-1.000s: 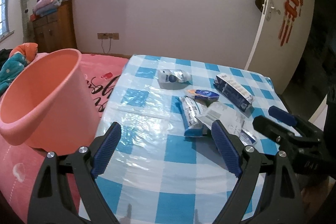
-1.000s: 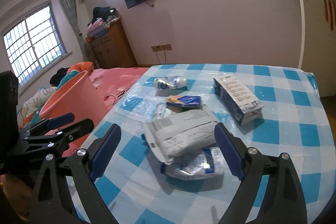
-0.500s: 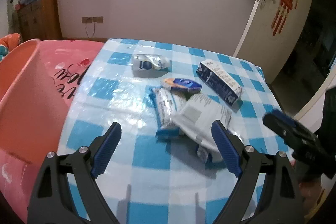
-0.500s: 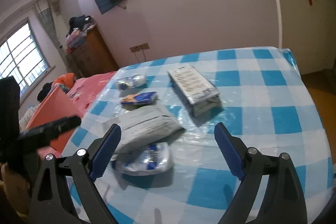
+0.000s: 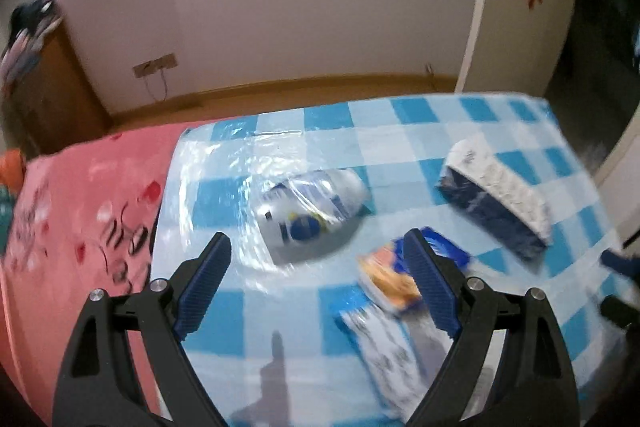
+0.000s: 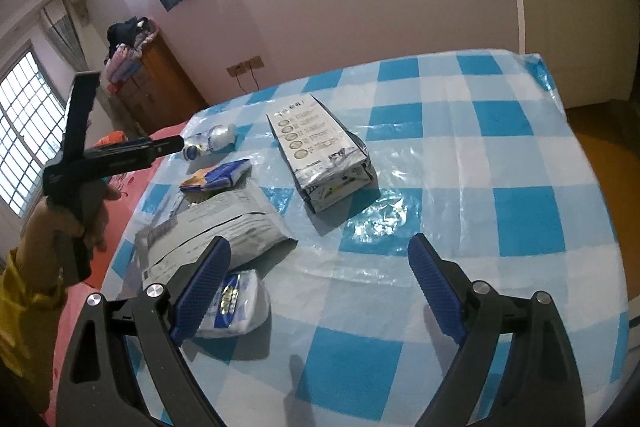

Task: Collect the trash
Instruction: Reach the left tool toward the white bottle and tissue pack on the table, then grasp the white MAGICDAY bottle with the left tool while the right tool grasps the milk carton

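The left gripper (image 5: 318,263) hangs above the table with its jaws spread wide and nothing between them; in the right wrist view it shows from the side, held by a hand (image 6: 94,207) in a yellow sleeve (image 6: 24,307). Just ahead of it a crumpled white-and-blue wrapper (image 5: 310,215) lies on the blue-checked tablecloth (image 5: 400,147), and an orange-and-blue packet (image 5: 400,275) lies partly behind its right finger. The right gripper (image 6: 314,279) is likewise wide open and empty, low over the near part of the cloth. A small tissue pack (image 6: 236,303) lies against its left finger, touching a grey mailer bag (image 6: 224,227). A grey-and-white carton (image 6: 320,151) lies further on, apart from the rest.
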Motion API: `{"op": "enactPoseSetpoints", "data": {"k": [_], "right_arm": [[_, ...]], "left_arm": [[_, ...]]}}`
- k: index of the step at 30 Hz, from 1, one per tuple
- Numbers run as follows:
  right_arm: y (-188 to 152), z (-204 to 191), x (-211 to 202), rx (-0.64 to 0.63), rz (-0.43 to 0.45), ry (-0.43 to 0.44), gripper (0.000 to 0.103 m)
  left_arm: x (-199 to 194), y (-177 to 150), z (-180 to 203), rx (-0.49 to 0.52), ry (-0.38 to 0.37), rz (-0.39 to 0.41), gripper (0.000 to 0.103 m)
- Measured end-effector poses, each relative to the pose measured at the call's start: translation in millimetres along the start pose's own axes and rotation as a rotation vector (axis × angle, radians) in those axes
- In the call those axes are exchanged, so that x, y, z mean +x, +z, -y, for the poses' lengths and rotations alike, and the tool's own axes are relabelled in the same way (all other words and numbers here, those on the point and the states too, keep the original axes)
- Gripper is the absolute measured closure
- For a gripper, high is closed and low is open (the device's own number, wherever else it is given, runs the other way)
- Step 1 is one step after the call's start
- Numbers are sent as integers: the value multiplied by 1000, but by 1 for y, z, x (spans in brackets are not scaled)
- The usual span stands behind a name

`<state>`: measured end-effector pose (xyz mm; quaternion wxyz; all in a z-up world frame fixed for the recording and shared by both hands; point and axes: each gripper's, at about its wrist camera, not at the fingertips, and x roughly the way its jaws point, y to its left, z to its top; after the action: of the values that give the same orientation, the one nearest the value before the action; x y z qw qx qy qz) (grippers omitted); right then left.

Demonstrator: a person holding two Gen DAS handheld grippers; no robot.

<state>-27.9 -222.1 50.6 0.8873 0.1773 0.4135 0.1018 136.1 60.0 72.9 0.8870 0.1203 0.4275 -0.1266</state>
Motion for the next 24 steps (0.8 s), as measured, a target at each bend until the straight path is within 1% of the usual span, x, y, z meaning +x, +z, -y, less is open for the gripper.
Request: {"op": "enactPoseSetpoints", "data": {"k": [2, 6, 9, 10, 13, 16, 21, 24], "right_arm": [[7, 0, 6, 1, -16, 12, 14], [24, -2, 21, -17, -41, 17, 14], [39, -8, 33, -51, -49, 16, 14], [44, -10, 39, -62, -53, 8, 14], [55, -12, 52, -85, -61, 1, 14], [64, -15, 65, -123, -63, -38, 14], [73, -15, 85, -128, -86, -33, 14], [75, -16, 93, -144, -96, -41, 14]], "left_arm": [[12, 7, -2, 41, 27, -16, 15], [29, 16, -2, 121, 11, -40, 15], [43, 20, 3, 191, 5, -71, 15], [47, 21, 3, 200, 0, -84, 15], [59, 24, 0, 194, -28, -119, 15], [67, 25, -1, 201, -29, -134, 15], [77, 25, -3, 182, -73, -162, 15], [84, 25, -5, 180, -80, -174, 15]]}}
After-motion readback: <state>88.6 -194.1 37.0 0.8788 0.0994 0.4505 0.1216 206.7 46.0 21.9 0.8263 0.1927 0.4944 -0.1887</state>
